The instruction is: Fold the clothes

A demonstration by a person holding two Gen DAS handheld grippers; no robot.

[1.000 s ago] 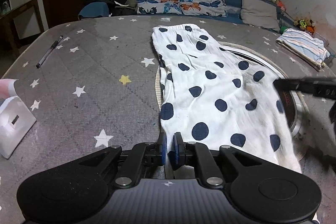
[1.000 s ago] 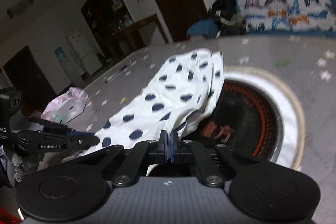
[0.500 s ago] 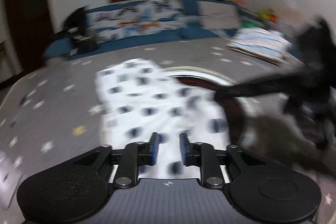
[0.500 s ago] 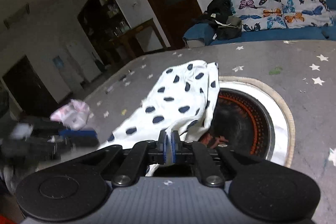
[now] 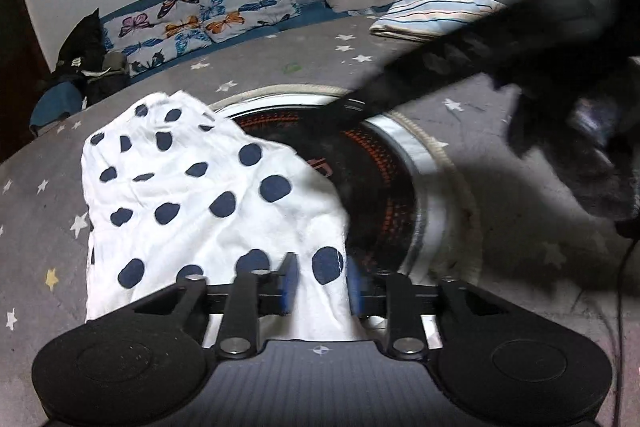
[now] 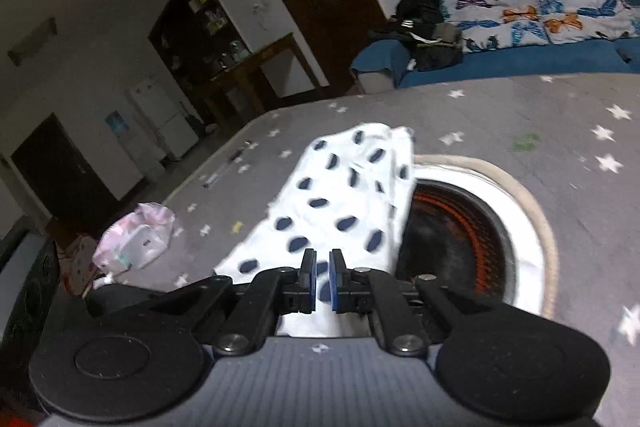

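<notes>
White cotton garment with navy polka dots [image 5: 208, 203] lies crumpled on the grey star-print quilted cover [image 5: 44, 235], its right edge draped over the round black heater with orange grille and silver rim [image 5: 392, 179]. Fabric is wrinkled, with one narrow end toward the butterfly-print cushions [image 5: 208, 15]. Left gripper [image 5: 320, 285] has its jaws spread wide, garment's near edge between them, not pinched. Right gripper [image 6: 322, 281] has jaws slightly parted with a narrow gap, above the cloth's near end [image 6: 344, 211]; whether it touches the cloth is unclear. Striped folded cloth [image 5: 436, 11] sits far right.
</notes>
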